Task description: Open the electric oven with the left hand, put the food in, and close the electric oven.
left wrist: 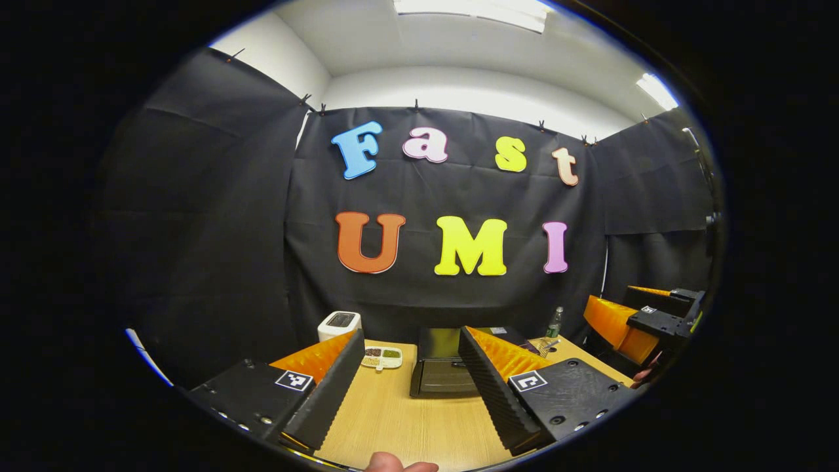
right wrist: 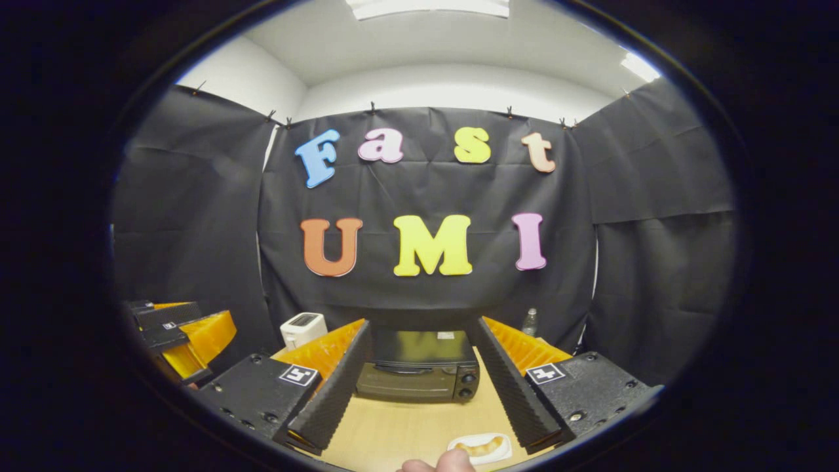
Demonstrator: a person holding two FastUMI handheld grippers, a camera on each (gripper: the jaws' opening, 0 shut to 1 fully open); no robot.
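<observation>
Black cloth hangs on three sides of the booth, under a white ceiling with bright light panels, and a pale wooden table (right wrist: 406,426) fills the floor of it. At the back of that table, close to the cloth, sits the electric oven (right wrist: 418,373), a dark box with its glass door shut, a handle bar along the door's top and two knobs stacked at its right end. In the left gripper view the oven (left wrist: 440,370) is partly hidden behind that gripper's right finger.

Nearer the front edge lies a small white dish (right wrist: 480,448) with a pale yellowish piece of food (right wrist: 482,448) in it; what kind I cannot make out. A white tray with compartments (left wrist: 382,356) sits left of the oven, holding brownish and green fillings too small to tell apart. Behind it stands a white toaster (left wrist: 339,324), and to the right of the oven a clear bottle (left wrist: 554,323) with a green label I cannot read.

Both tools hang above the near edge of the table. The left gripper (left wrist: 409,387) has its jaws spread wide with nothing between them, and so does the right gripper (right wrist: 419,393). Each carries square black-and-white marker tags on its body. A fingertip (left wrist: 387,462) of the person pokes in at the bottom edge, cut off.
</observation>
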